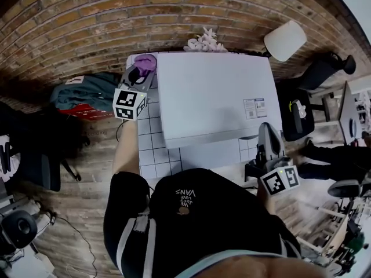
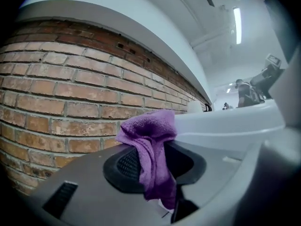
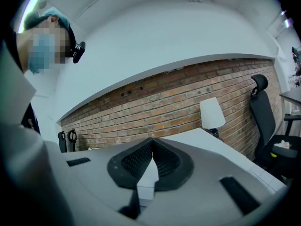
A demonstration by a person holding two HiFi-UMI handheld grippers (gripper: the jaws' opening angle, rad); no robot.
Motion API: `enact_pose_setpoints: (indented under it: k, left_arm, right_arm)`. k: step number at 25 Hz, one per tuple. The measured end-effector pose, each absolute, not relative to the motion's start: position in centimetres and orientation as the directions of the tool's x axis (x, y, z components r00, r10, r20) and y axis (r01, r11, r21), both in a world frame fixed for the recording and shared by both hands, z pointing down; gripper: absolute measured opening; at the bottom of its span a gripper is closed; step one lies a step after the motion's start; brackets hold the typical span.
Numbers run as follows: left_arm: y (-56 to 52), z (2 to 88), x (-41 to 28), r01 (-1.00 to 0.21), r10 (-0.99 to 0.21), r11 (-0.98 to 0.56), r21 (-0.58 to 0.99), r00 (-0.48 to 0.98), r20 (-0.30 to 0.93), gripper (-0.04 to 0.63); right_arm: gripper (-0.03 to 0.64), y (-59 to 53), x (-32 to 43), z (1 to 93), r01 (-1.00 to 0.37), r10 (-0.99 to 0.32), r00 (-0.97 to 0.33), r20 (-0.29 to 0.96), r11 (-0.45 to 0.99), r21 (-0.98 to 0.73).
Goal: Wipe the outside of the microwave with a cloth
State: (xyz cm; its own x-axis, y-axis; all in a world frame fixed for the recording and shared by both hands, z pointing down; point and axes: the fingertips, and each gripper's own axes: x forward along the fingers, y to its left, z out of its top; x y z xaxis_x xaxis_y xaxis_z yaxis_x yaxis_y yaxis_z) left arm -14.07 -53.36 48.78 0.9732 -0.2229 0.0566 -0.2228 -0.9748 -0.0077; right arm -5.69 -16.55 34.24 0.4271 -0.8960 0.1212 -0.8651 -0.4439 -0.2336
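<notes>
The white microwave (image 1: 211, 97) stands on a tiled table (image 1: 152, 149) against a brick wall, seen from above in the head view. My left gripper (image 1: 141, 72) is at the microwave's back left corner, shut on a purple cloth (image 1: 146, 62). In the left gripper view the cloth (image 2: 153, 149) hangs bunched between the jaws beside the microwave's white side (image 2: 225, 126). My right gripper (image 1: 268, 139) sits at the microwave's front right corner, jaws closed on nothing; in the right gripper view its tips (image 3: 152, 140) meet in front of the white top (image 3: 207, 140).
A white lamp (image 1: 285, 39) stands behind the microwave at the right. A white decorative piece (image 1: 206, 42) sits at the back by the wall. A teal and red heap (image 1: 87, 92) lies on the floor at left. A black office chair (image 3: 265, 121) is at right.
</notes>
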Motion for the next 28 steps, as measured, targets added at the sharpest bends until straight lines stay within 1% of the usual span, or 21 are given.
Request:
enact_pose_setpoints:
  k: [5, 12, 21, 24, 28]
  left_arm:
    - [-52.5, 48.4, -15.4, -0.230, -0.230, -0.973, -0.001, 0.972, 0.050, 0.129]
    - [-46.9, 49.8, -21.5, -0.226, -0.224, -0.972, 0.067, 0.974, 0.033, 0.129]
    - [-36.9, 54.0, -28.5, -0.157, -0.149, -0.967, 0.201, 0.987, 0.057, 0.129]
    - [-34.6, 54.8, -29.9, -0.112, -0.106, -0.972, 0.206, 0.993, 0.042, 0.129]
    - [-33.4, 54.9, -30.1, -0.066, -0.065, -0.974, 0.218, 0.998, 0.015, 0.129]
  right_arm:
    - [0.000, -17.1, -6.0, 34.2, -0.879, -0.911, 0.396, 0.111, -0.411, -0.243]
    - [0.000, -18.9, -9.6, 34.7, -0.907, -0.945, 0.308, 0.104, -0.325, -0.268]
    - [0.000, -19.6, -14.8, 35.8, -0.920, -0.964, 0.240, 0.113, -0.263, -0.289]
    - [0.000, -19.4, -15.5, 35.9, -0.920, -0.963, 0.243, 0.117, -0.267, -0.288]
    - [0.000, -19.2, -15.9, 36.1, -0.918, -0.960, 0.252, 0.125, -0.278, -0.282]
